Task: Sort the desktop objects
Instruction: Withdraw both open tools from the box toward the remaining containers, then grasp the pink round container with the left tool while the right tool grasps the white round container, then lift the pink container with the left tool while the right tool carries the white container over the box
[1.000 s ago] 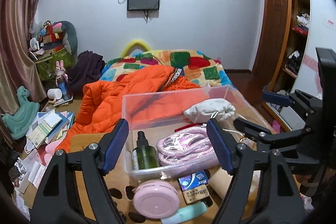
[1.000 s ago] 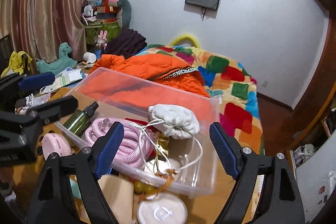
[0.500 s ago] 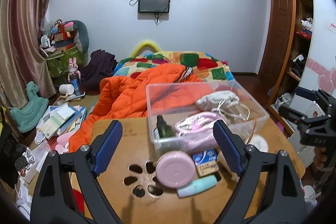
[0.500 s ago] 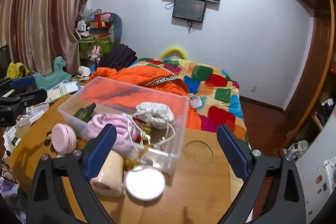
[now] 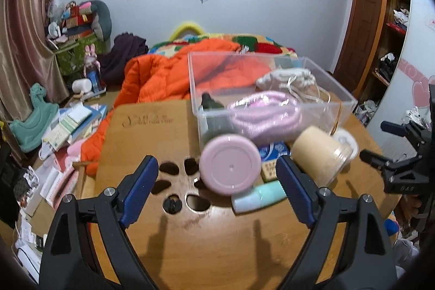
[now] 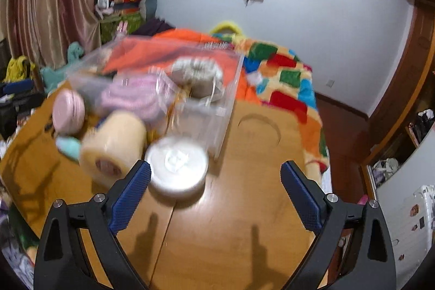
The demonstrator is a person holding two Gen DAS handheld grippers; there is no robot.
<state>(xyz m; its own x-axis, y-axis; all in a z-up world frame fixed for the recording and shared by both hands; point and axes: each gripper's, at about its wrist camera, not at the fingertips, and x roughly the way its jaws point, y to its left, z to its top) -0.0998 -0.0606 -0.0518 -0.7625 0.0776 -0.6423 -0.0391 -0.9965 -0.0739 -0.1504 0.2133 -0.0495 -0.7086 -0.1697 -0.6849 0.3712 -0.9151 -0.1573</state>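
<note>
Both grippers hover above the near side of the table (image 5: 168,241), fingers spread wide with nothing between them, so the sorting looks to stand between picks. The clear bin (image 5: 342,105) at the far side of the table already holds a pink coiled cord (image 5: 266,113), a white drawstring pouch (image 5: 285,79) and a dark bottle (image 5: 209,102). Still loose on the wood, crowded against the bin's near wall, are a round pink case (image 5: 229,167), a roll of beige tape (image 5: 319,154), a mint-green tube (image 5: 258,197), a small blue-and-white packet (image 5: 272,151) and a white round lid or tin (image 6: 178,162). The left gripper (image 5: 217,189) faces the pink case and the tube; the right gripper (image 6: 216,193) sits nearest the white tin. The next move, as I judge it, is to drop one gripper over a single loose thing — the pieces touch each other, so the fingers need to straddle one without nudging its neighbours — then lift it into the bin.
</note>
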